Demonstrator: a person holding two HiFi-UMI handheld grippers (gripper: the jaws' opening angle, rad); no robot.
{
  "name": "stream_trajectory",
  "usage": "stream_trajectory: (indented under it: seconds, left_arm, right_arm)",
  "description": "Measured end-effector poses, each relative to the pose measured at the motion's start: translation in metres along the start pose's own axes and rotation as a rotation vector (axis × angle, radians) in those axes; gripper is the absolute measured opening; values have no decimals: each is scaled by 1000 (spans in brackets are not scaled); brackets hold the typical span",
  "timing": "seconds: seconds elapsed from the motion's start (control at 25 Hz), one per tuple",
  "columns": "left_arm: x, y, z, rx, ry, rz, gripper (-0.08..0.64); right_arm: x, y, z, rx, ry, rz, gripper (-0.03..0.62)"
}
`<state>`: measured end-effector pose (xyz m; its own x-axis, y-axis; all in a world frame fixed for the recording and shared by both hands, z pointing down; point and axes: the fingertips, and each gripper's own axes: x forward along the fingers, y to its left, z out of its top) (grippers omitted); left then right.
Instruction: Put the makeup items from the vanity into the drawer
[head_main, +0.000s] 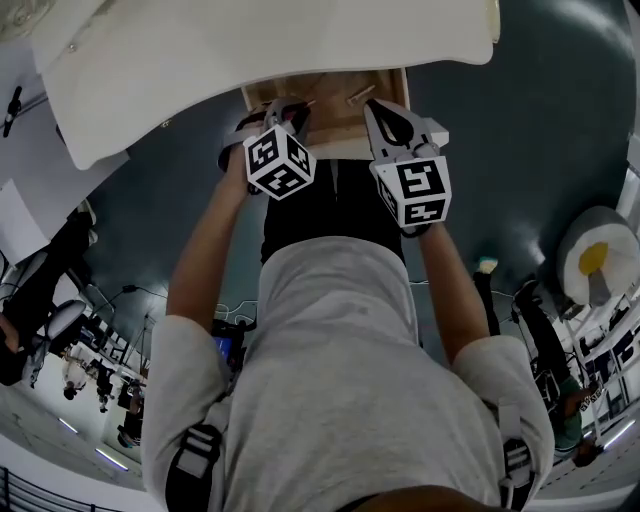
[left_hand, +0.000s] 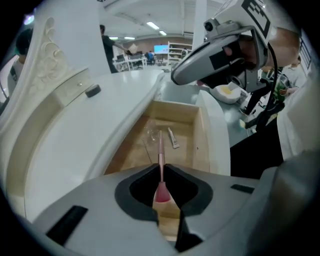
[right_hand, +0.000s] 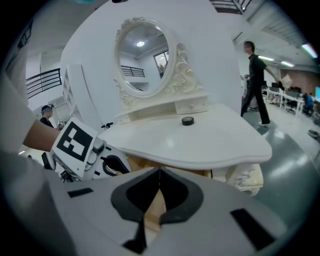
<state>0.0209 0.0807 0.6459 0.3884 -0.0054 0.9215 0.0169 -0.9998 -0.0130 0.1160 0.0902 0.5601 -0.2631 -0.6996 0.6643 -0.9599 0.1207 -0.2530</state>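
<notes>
1. L gripper = left gripper (left_hand: 161, 169): jaws narrow, pinched on a slim pink stick (left_hand: 160, 150). Its thicker pink end sits back inside the jaw hollow and the thin shaft pokes out past the tips.
2. The stick runs straight along the jaw line, w/ its far tip over the open drawer (left_hand: 172, 113). Can't tell if the tip touches the drawer floor.
3. The drawer has a wood interior and is pulled out from under the white vanity top (left_hand: 90, 130). L gripper is angled steeply down into it.
4. Already lying in the drawer is a small tube (left_hand: 173, 137), near the back, just beyond the stick's tip and a bit to its right. There's a clear item beside it, too faint to ID.
5. R gripper = right gripper (right_hand: 159, 172): jaws fully together, nothing btwn them. It sits at the drawer's front edge, beside the L gripper.
6. A small black round item (right_hand: 187, 120) is on the vanity top in front of the oval mirror (right_hand: 142, 57), well apart from both grippers.
</notes>
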Motion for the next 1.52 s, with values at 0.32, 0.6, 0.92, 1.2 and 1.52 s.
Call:
stream_trajectory:
  seconds: [0.32,0.6,0.92,1.2,1.52]
  left_arm:
    - [44,-13,-6,89,85,-88,46]
    - [64,-18,-16,73,128,-137,46]
    - [74,-22,-13,63,121,-159,46]
    - [74,-14,-15,25,142,-103,48]
    - [34,-6,13,-45,37,-17,33]
  right_arm:
    - [-10,-20,-5,48,-9,-49,15]
    - [-18,-24,-19,59,0,-61,15]
    - [-22,-25,-27,63,12,-66,15]
    - [-28,-29,-26,49,13,-73,15]
    - [-37,-30,-4,3,-9,-73,15]
